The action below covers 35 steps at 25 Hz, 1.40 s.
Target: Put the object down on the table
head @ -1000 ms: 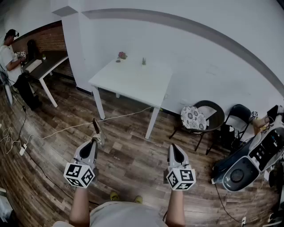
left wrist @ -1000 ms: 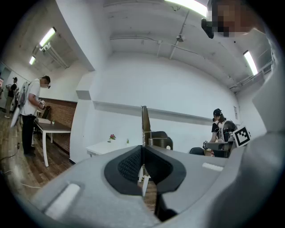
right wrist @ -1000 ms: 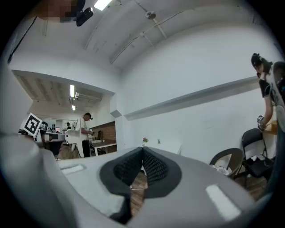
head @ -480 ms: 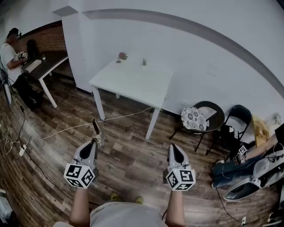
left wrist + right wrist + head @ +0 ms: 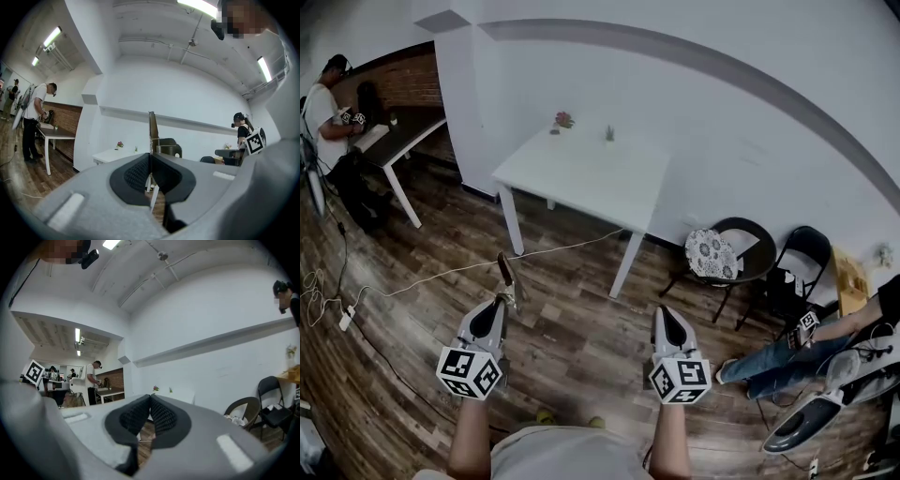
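My left gripper [image 5: 501, 302] is shut on a thin flat tool [image 5: 503, 273] with a dark brown far end, which sticks out forward over the wooden floor. In the left gripper view the tool [image 5: 153, 129] rises edge-on out of the closed left gripper [image 5: 150, 158]. My right gripper [image 5: 667, 315] is shut with nothing between its pads [image 5: 159, 414]. The white table [image 5: 591, 183] stands ahead by the wall, well beyond both grippers. On its far edge are a small pink-flowered plant [image 5: 563, 120] and a small green plant [image 5: 609, 134].
A white cable [image 5: 441, 272] runs across the floor under the table. A round chair with a patterned cushion [image 5: 712, 253] and a black folding chair [image 5: 802, 251] stand at the right. A seated person's legs [image 5: 769, 361] and a round machine [image 5: 802, 424] are at far right. Another person [image 5: 328, 103] stands at a dark desk, far left.
Both grippers have barely moved. At the right, the blue-and-white machine has slid down and out toward the corner, and a person's legs have come into view there.
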Motion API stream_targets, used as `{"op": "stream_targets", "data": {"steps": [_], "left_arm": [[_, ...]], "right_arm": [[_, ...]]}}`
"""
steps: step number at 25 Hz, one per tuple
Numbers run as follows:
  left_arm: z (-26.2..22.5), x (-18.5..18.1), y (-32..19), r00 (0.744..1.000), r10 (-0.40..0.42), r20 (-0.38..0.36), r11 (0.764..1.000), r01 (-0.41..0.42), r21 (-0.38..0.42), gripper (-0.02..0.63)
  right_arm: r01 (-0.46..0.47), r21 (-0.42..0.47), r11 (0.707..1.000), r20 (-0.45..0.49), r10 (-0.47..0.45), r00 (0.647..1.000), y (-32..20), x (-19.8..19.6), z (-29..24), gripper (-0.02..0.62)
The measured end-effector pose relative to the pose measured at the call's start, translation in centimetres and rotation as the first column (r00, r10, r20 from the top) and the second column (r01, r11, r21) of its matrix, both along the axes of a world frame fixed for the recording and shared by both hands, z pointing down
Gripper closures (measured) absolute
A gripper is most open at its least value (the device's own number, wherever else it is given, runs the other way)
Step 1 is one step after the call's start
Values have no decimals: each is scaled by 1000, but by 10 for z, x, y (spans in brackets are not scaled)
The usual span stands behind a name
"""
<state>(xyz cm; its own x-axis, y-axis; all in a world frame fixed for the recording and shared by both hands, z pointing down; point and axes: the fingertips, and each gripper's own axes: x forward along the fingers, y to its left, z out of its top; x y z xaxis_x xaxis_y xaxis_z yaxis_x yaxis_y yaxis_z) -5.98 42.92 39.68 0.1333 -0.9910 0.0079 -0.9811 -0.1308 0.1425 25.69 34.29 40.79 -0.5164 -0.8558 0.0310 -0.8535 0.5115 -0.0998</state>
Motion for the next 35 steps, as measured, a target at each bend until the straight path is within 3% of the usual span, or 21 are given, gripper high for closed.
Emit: {"op": "stream_targets", "data": {"steps": [10, 20, 35], "left_arm": [[5, -42, 11, 1000, 30, -10, 1000, -30, 5, 594], [11, -61, 0, 999, 54, -10, 999, -54, 4, 594], [31, -75, -87, 999, 51, -1, 998, -51, -46, 594]], "right_arm": [[-19, 3, 1000, -16, 19, 1000, 18, -42, 3, 592], [-27, -2, 1000, -23, 27, 999, 16, -62, 10, 592], [-17, -38, 999, -13, 16, 1000, -76, -81, 32, 592]]}}
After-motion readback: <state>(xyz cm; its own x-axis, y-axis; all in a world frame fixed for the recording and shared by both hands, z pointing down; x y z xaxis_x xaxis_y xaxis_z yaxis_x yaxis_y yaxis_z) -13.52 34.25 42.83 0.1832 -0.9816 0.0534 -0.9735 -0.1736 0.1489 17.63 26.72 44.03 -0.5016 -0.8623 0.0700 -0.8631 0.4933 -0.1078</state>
